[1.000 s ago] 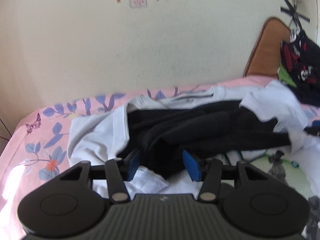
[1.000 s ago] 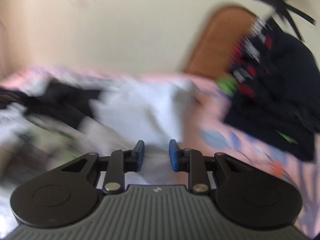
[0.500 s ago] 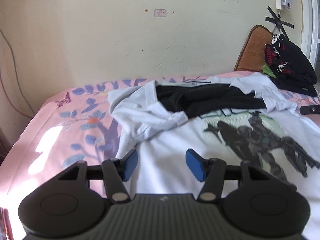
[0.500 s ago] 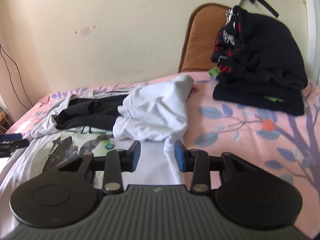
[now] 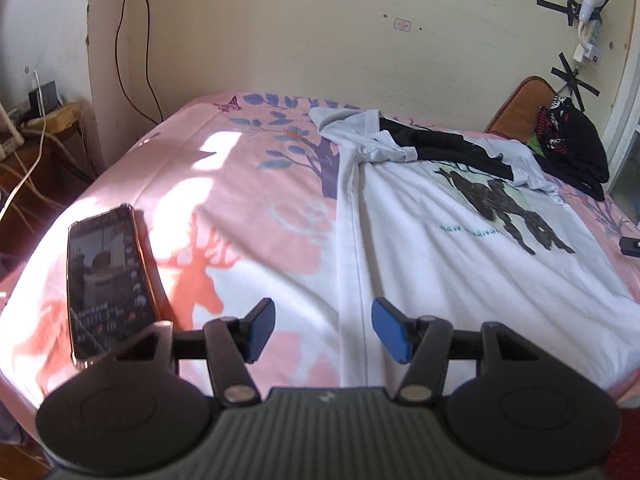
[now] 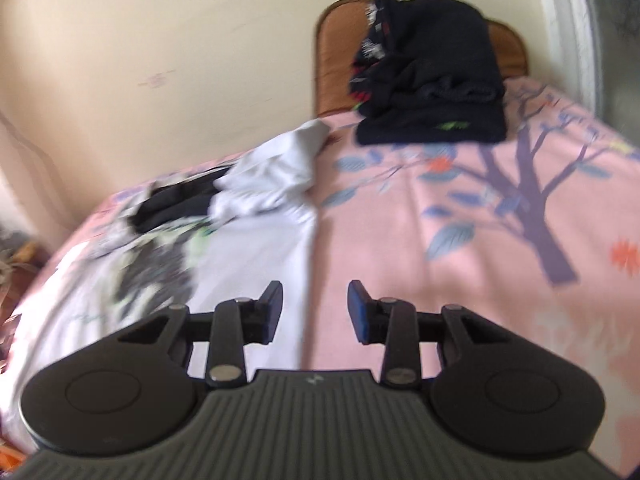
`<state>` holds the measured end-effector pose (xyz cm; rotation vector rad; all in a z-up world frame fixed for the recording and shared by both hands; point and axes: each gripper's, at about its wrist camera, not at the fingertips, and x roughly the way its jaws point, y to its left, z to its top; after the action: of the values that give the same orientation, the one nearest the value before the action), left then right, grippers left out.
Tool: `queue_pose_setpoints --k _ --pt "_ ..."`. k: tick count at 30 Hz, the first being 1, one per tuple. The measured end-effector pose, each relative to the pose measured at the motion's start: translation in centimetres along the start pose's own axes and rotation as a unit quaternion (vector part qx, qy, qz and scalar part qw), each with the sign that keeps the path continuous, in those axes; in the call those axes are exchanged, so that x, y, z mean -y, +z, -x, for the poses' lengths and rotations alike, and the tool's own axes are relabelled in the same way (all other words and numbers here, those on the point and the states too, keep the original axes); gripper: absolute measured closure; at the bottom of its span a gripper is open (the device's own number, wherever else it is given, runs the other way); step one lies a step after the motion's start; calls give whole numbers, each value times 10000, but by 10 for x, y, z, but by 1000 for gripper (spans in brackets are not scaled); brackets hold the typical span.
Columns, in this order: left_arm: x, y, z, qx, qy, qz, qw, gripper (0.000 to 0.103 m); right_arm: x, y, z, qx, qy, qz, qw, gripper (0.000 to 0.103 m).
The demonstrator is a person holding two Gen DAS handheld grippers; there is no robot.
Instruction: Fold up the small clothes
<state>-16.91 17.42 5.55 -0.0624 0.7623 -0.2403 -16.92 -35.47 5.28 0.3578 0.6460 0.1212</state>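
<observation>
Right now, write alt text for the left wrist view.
A white T-shirt with a dark printed figure lies spread on a pink patterned bed, black garment bunched at its collar end. The left gripper is open and empty near the shirt's edge; a phone lies to the left.
</observation>
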Motion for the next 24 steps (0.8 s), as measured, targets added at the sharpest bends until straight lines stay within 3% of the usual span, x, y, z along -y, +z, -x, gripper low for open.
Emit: queue_pose_setpoints --k 3,8,12,15,17,18,21,24 --pt "4 -20 10 -164 -314 133 9993 46 -3 -20 25 -131 428 -83 9990 64" --pt "12 -49 11 -435 -75 111 9990 44 -10 -52 64 -271 729 30 9970 62" --pt "18 -59 14 -597 -196 124 9979 45 -16 -74 82 -390 919 239 9947 54" --pt "27 -64 6 -762 -91 14 9970 67 -17 -86 86 -398 1075 287 9930 53" --pt "30 -64 3 -872 -103 -29 9961 94 -20 -93 78 -486 1162 227 9918 53" --pt "31 -63 7 -847 -184 -22 9962 94 -22 -97 72 -607 1216 238 9904 55" --pt "31 -56 27 -658 -351 -9 9972 94 -33 -103 72 -761 1537 580 9835 97" --pt "15 -42 46 -357 -770 551 9949 94 -38 -98 80 -689 1930 734 9760 97"
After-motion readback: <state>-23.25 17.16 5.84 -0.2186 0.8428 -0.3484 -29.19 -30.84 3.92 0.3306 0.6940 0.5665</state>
